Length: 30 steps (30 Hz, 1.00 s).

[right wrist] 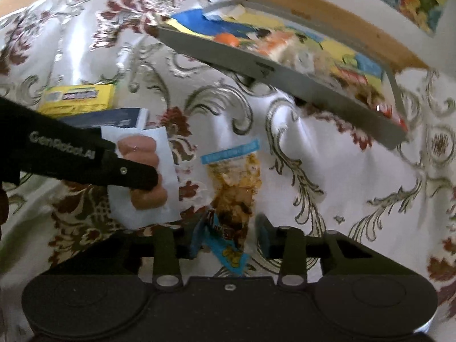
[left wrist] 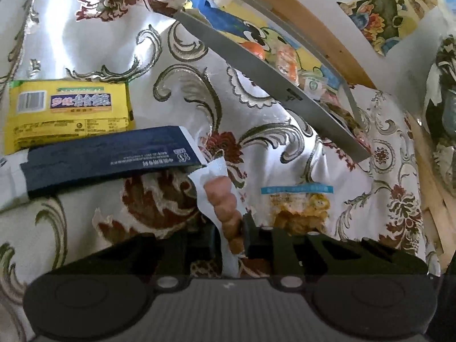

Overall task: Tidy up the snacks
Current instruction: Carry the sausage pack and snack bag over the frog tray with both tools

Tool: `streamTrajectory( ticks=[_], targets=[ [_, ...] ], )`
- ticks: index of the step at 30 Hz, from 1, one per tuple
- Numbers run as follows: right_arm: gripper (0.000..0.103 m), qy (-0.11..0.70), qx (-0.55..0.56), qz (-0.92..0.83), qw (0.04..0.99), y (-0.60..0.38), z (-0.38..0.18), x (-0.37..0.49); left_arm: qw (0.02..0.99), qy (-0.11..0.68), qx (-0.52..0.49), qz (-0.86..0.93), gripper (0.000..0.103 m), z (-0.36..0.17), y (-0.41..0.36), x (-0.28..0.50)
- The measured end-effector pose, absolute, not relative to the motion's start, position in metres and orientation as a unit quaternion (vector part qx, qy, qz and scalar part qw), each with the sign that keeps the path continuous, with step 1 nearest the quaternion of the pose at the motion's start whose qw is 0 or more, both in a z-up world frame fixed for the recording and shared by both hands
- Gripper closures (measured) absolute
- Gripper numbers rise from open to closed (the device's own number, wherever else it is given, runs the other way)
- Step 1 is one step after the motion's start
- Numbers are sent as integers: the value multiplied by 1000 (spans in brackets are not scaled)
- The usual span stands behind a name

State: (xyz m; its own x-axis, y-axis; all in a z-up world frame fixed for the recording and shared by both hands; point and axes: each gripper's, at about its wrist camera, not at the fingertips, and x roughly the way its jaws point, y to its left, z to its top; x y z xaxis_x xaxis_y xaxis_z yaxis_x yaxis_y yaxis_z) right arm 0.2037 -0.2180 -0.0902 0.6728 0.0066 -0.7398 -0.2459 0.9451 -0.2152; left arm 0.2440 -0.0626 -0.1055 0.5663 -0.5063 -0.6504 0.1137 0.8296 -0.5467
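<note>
My left gripper (left wrist: pixel 232 236) is shut on a clear packet of pinkish sausage pieces (left wrist: pixel 221 199), held just above the floral cloth. In the right wrist view that packet (right wrist: pixel 142 176) shows at the left, pinched under the left gripper (right wrist: pixel 151 182). My right gripper (right wrist: pixel 230 238) is open, its blue-padded fingers (right wrist: pixel 196 239) standing either side of a flat packet with a blue strip and brown-yellow contents (right wrist: pixel 233 188). The same packet (left wrist: pixel 299 208) lies right of the sausage packet in the left wrist view.
A grey tray (left wrist: pixel 256 68) holding several colourful snack packs sits tilted at the back right, against a wooden edge (left wrist: pixel 313 28). A yellow packet (left wrist: pixel 68 111) and a navy packet (left wrist: pixel 108 154) lie at the left on the floral cloth (left wrist: pixel 256 142).
</note>
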Motion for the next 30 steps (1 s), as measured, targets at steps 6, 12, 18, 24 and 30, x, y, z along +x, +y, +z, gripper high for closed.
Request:
streamTrajectory(
  ticks=[6, 12, 18, 24, 30],
  targets=[
    [84, 378, -189, 81, 903, -208, -85, 187, 867, 415, -206, -184, 87, -95, -66, 225],
    [84, 367, -178, 74, 910, -210, -77, 179, 871, 407, -209, -178, 88, -89, -60, 214],
    [84, 336, -155, 65, 927, -216, -61, 165, 880, 385, -207, -187, 88, -77, -58, 204],
    [84, 281, -139, 50, 948, -221, -46, 159, 895, 348, -185, -208, 88, -62, -64, 196],
    [84, 231, -123, 26, 965, -232, -35, 160, 900, 334, -184, -212, 88, -54, -67, 198]
  ],
)
